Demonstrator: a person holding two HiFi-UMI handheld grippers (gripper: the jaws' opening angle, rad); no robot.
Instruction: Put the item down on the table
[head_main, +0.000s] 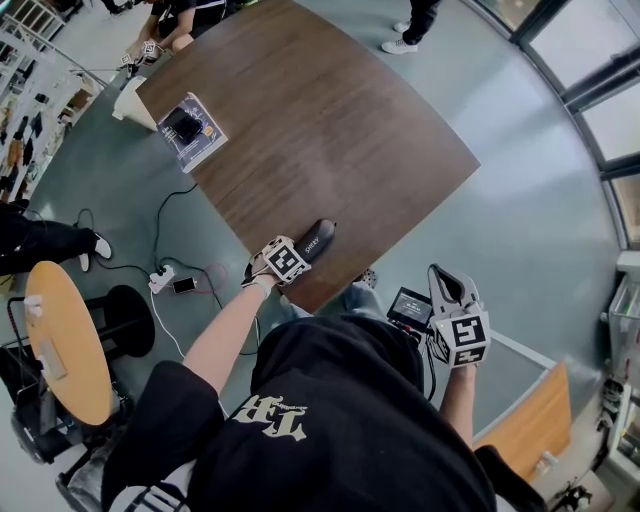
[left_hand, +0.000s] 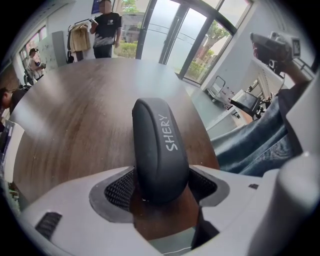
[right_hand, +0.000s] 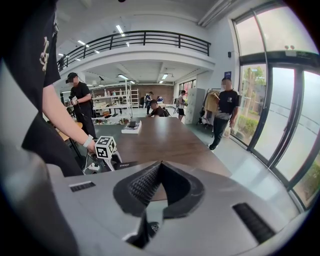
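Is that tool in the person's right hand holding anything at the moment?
No, the right gripper has its jaws together with nothing between them; the left gripper holds the black case.

Upper left, head view: flat box, black device lying on top of it. Grey floor: white power strip with black cables, phone just beside it. Round orange side table at left edge. Right gripper view: glass doors, person in black shirt near them, balcony railing overhead. Left gripper view: beige coat on a rack.
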